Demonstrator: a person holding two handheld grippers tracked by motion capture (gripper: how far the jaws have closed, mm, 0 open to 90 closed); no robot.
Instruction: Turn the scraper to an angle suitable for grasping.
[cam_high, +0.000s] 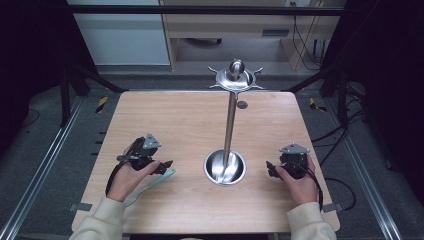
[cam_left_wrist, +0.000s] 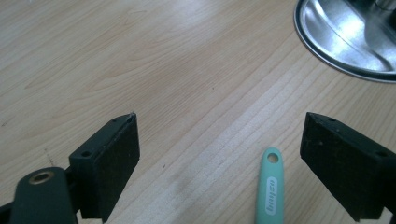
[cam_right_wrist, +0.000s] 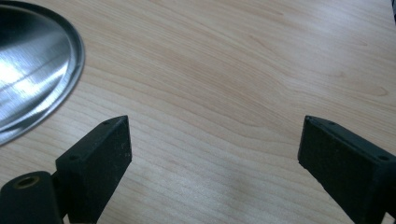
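Left gripper lower left of the high view, jaws wide, gripping nothing. Mint-green handle lies flat on the wooden table, between the jaws near the right one, untouched. Steel stand at centre. Right gripper lower right, jaws wide, empty.

A light wooden table stands on grey floor, framed by dark metal rails at left and right. Black drapes close off both upper corners. A pale wooden cabinet sits upper centre, beside a white panel. Cables trail at right.
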